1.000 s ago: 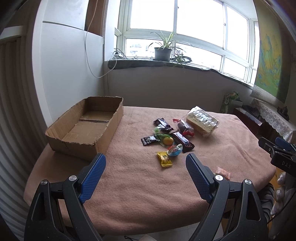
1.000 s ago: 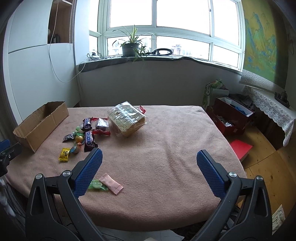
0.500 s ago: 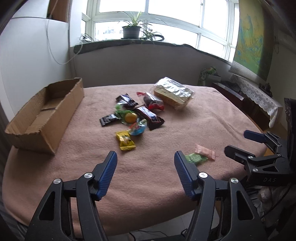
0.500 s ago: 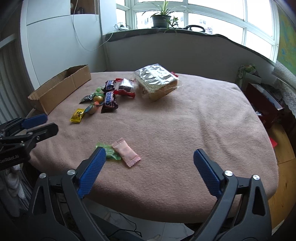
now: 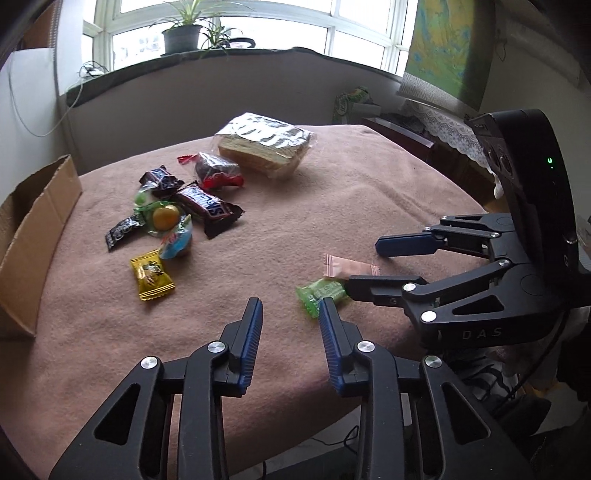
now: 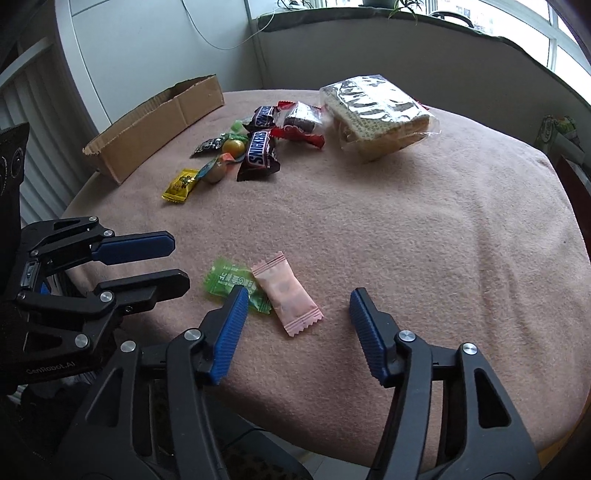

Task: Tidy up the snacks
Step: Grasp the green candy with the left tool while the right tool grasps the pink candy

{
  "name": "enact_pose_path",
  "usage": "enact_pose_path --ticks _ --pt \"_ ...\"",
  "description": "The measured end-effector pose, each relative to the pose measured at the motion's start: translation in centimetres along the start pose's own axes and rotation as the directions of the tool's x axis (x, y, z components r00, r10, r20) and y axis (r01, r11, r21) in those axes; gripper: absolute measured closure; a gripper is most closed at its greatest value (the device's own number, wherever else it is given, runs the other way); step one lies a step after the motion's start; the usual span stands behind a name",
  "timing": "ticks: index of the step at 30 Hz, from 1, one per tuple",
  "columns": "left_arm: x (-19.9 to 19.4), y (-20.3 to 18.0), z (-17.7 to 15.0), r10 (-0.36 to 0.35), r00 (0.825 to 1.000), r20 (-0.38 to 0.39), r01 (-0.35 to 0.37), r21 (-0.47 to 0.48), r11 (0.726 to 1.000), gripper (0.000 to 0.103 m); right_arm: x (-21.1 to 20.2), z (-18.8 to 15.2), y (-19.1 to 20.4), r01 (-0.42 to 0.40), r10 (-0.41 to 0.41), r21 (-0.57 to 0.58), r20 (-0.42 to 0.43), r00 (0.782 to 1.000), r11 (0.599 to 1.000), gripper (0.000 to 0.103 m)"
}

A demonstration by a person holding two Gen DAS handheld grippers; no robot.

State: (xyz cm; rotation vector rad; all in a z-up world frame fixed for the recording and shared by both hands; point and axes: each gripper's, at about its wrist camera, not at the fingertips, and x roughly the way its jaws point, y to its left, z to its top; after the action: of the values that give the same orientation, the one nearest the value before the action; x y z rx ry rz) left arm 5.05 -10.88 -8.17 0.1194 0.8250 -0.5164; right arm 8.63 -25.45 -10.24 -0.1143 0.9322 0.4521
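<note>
A green candy (image 5: 320, 294) (image 6: 231, 282) and a pink candy (image 5: 345, 266) (image 6: 286, 300) lie side by side near the table's front edge. My left gripper (image 5: 291, 305) (image 6: 179, 262) hovers just short of the green candy. Its jaws are closing with nothing between them. My right gripper (image 6: 299, 295) (image 5: 364, 265) straddles the pink candy with its jaws closing. Its pads stand clear of the wrapper, and its left finger overlaps the green candy. Further back lie a yellow candy (image 5: 151, 275), Snickers bars (image 6: 260, 149) and other small snacks.
An open cardboard box (image 5: 37, 229) (image 6: 155, 125) sits at the table's far left. A large clear bag of wafers (image 5: 266, 146) (image 6: 376, 110) lies behind the pile. A pink blanket (image 6: 424, 229) covers the table. A windowsill with a potted plant (image 5: 183, 35) runs behind.
Both grippers have come down and tilted towards the two candies at the front edge, nearing each other. Both pairs of jaws have narrowed a good deal.
</note>
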Motion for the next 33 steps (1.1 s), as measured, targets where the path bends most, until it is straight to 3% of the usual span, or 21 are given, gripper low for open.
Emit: enact_pose_path --ticks 7,13,15,18,29,33 --pt "1.3 -1.0 0.0 -0.051 0.998 -0.033 0.052 0.029 0.998 0.077 0.5 0.6 -0.1 0.001 -0.001 -0.005 0.003 1.000 1.000 0.053" --pt "2.3 -1.7 0.1 -0.037 0.998 -0.057 0.042 0.095 0.995 0.077 0.3 0.6 -0.1 -0.025 0.025 -0.023 -0.010 1.000 0.999 0.058" --pt "2.6 -1.5 0.3 -0.030 0.998 -0.057 0.035 0.098 0.995 0.077 0.6 0.6 -0.1 0.018 -0.019 -0.046 -0.011 1.000 0.999 0.069" --pt "3.0 -1.5 0.6 -0.024 0.998 -0.056 0.030 0.108 0.994 0.077 0.7 0.8 -0.8 0.024 -0.025 -0.034 -0.009 1.000 0.999 0.075" --pt "4.4 -2.4 2.0 -0.034 0.997 -0.070 0.048 0.210 0.976 0.076 0.2 0.8 -2.4 0.044 -0.044 0.001 -0.008 0.999 0.999 0.076" --pt "5.2 -2.4 2.6 -0.004 0.998 -0.066 0.020 0.234 0.972 0.065 0.0 0.6 -3.7 0.089 -0.088 0.034 -0.008 0.996 0.996 0.076"
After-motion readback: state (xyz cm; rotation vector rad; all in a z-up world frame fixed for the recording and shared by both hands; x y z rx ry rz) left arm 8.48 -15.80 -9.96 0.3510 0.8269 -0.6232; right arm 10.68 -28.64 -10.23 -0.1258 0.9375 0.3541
